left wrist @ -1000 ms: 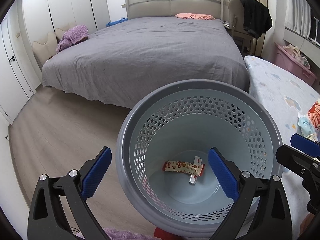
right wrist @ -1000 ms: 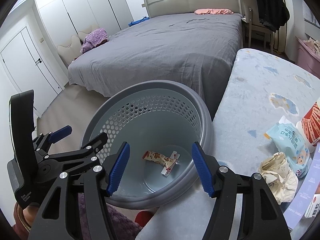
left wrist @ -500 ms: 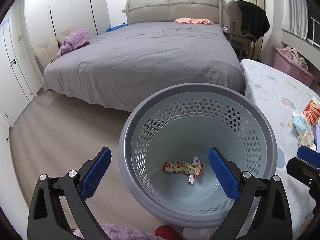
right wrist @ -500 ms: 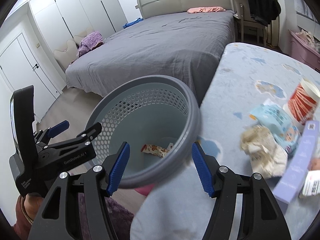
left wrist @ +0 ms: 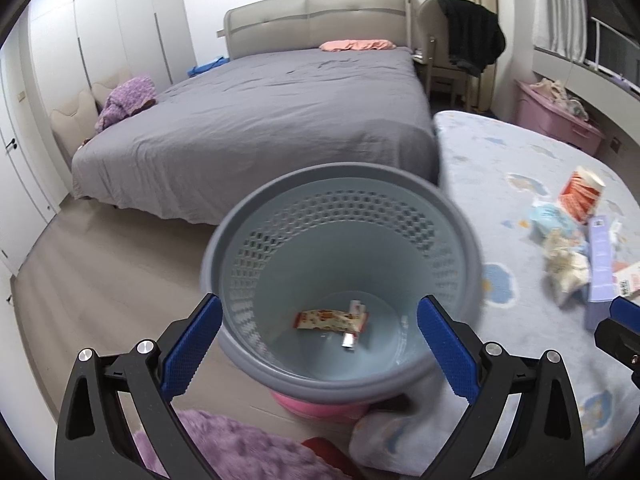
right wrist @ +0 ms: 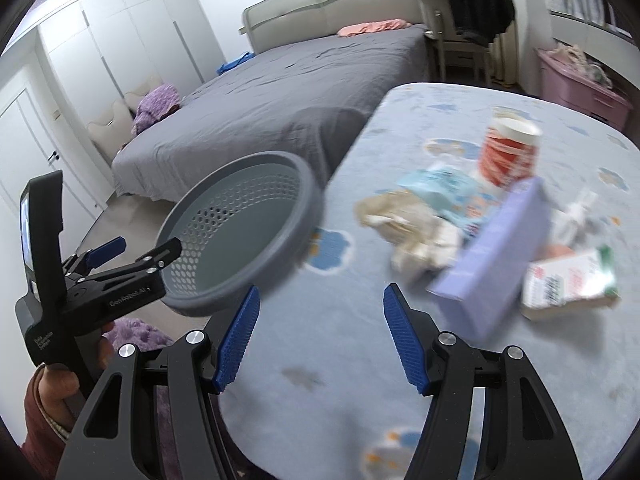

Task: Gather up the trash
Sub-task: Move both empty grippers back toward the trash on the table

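A grey-blue perforated trash basket stands beside the table; it also shows in the right wrist view. A snack wrapper lies at its bottom. My left gripper is open and empty, just in front of the basket's near rim. My right gripper is open and empty above the table. Ahead of it lie a crumpled paper wad, a light blue packet, a red and white paper cup, a purple box and a white carton.
A large bed with a grey cover fills the room behind the basket. A purple fluffy rug lies on the floor below my left gripper. A chair with a black jacket and a pink bin stand at the back right.
My right gripper has swung right, from over the basket to over the table, and the trash pile has come into its view. My left gripper has drawn back slightly from the basket.
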Motion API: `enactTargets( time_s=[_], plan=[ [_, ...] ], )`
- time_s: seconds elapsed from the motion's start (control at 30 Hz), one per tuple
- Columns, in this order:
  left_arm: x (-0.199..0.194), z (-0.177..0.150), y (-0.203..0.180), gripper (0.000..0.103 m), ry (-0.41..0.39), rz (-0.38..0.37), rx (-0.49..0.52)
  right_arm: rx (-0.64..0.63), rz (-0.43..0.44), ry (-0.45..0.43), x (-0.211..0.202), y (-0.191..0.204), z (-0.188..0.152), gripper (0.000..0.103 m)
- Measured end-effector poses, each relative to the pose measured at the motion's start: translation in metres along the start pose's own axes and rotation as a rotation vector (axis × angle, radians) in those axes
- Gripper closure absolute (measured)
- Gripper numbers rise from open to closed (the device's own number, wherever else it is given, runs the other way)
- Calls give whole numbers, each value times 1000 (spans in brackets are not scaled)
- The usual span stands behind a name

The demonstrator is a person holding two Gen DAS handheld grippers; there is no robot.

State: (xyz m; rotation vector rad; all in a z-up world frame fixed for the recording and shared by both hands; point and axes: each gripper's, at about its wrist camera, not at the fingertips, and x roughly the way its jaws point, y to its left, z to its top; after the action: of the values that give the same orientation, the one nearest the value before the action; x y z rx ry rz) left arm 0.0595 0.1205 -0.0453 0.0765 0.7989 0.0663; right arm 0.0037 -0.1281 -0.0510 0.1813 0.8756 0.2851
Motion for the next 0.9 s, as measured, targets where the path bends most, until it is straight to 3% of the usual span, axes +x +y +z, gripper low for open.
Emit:
enactTargets(
  time_s=[0.47, 0.9],
  plan=[
    [-31, -11, -92, 7, -4, -137, 100, 145, -143, -76, -62, -87, -33, 41],
    [-38, -18, -138, 7, 3, -149, 178, 255, -167, -87, -53, -152, -19, 41]
  ],
)
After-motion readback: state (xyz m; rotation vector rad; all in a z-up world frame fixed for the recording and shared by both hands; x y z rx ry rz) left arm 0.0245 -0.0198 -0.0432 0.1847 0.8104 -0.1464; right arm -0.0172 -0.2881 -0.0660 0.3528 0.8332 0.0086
